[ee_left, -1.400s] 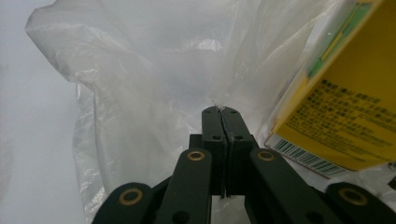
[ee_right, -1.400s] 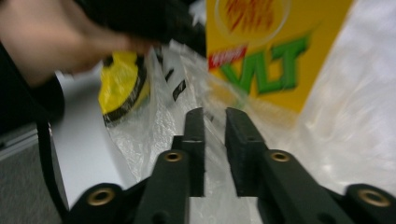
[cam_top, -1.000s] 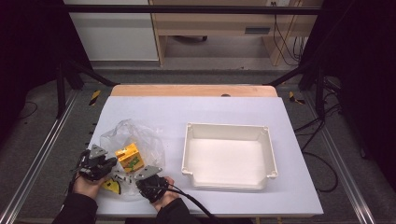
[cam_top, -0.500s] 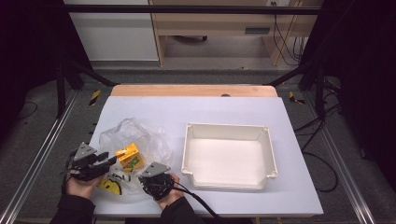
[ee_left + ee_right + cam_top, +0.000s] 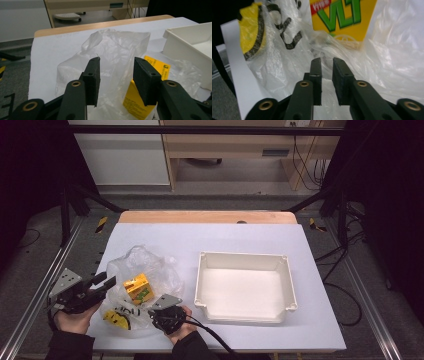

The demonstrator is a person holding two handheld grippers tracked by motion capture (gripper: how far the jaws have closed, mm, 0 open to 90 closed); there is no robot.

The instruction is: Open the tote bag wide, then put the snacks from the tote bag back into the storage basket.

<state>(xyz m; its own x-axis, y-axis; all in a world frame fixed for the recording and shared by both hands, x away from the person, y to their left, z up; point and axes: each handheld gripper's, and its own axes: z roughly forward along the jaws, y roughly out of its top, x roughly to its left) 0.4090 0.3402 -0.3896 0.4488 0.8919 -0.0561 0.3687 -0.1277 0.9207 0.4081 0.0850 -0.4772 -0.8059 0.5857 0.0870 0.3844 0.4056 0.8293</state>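
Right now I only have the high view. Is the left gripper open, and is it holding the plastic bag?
Observer: The left gripper is open; its jaws stand wide apart with the plastic bag beyond them, not pinched.
Operator: And the right gripper?
Observer: The right gripper has its jaws nearly together, with a narrow gap; bag film lies at the tips, but I cannot tell if it is pinched.
Operator: What's printed on the yellow box?
Observer: The yellow box bears large green letters.

**What else we see around the white tray**

We see a big white tray on the pale table. Behind the tray runs the table's wooden edge. Farther behind the tray stands a wooden desk. Black cables lie on the floor right of the tray.
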